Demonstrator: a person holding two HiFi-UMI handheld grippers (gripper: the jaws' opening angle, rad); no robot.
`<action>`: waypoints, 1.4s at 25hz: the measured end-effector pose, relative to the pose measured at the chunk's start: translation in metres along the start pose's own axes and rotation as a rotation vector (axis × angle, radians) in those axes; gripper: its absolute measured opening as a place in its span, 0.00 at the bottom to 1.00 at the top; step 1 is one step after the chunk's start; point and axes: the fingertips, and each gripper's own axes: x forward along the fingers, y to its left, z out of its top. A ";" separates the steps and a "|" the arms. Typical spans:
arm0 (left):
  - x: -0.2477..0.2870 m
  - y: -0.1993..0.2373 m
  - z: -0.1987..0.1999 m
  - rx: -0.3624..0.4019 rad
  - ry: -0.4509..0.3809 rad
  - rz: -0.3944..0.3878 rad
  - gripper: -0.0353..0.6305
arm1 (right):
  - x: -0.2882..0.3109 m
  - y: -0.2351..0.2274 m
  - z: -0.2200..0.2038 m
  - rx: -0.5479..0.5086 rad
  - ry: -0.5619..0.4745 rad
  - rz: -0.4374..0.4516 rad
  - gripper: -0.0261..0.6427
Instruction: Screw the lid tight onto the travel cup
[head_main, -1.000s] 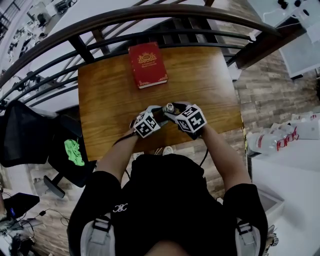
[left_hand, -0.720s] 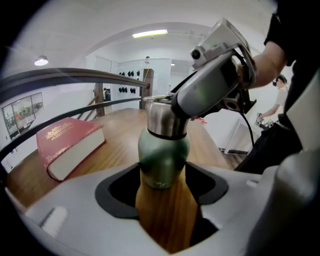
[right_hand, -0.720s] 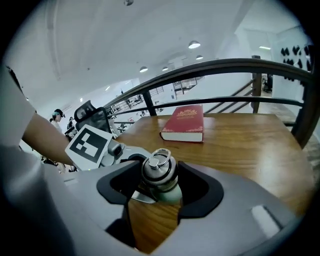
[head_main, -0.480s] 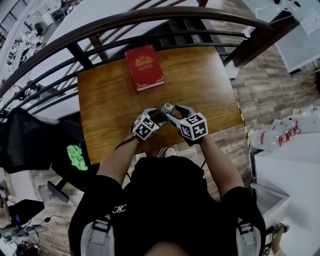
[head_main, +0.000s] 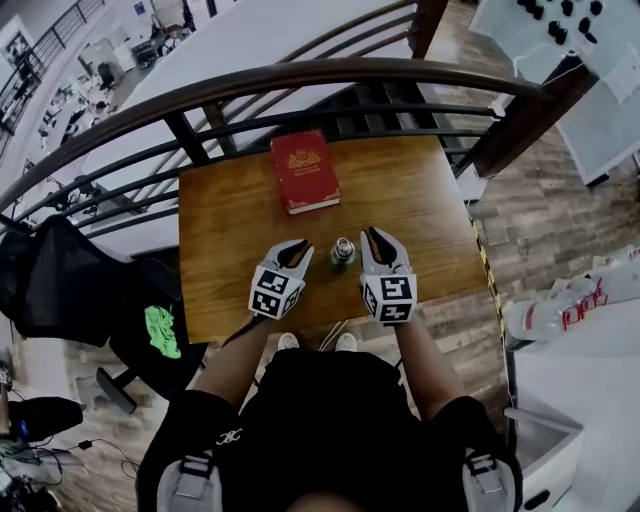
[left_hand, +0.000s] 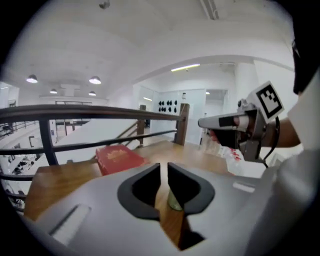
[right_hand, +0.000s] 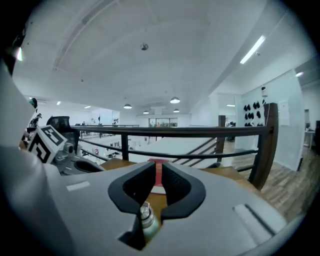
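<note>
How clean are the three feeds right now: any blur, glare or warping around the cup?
Head view: dim, strongly fisheye, so the dark metal railing looks bowed; the small green travel cup with silver lid is tiny but crisp, no glare. Left gripper view: only a soft sliver of the cup shows; black corners. Right gripper view: the cup sits blurred near the lens.

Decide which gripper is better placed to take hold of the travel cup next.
Right, narrowly. The travel cup stands free between both; the right gripper sits slightly nearer than the left gripper. Both sets of fingers are closing on nothing, so open them first.
</note>
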 end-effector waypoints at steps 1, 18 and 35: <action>-0.011 0.006 0.019 -0.006 -0.043 0.039 0.17 | -0.002 -0.001 0.013 0.002 -0.030 -0.022 0.06; -0.179 0.054 0.152 0.107 -0.294 0.551 0.13 | -0.030 0.021 0.115 0.022 -0.275 -0.071 0.04; -0.175 0.048 0.148 0.092 -0.282 0.497 0.13 | -0.034 0.044 0.125 0.016 -0.312 0.006 0.04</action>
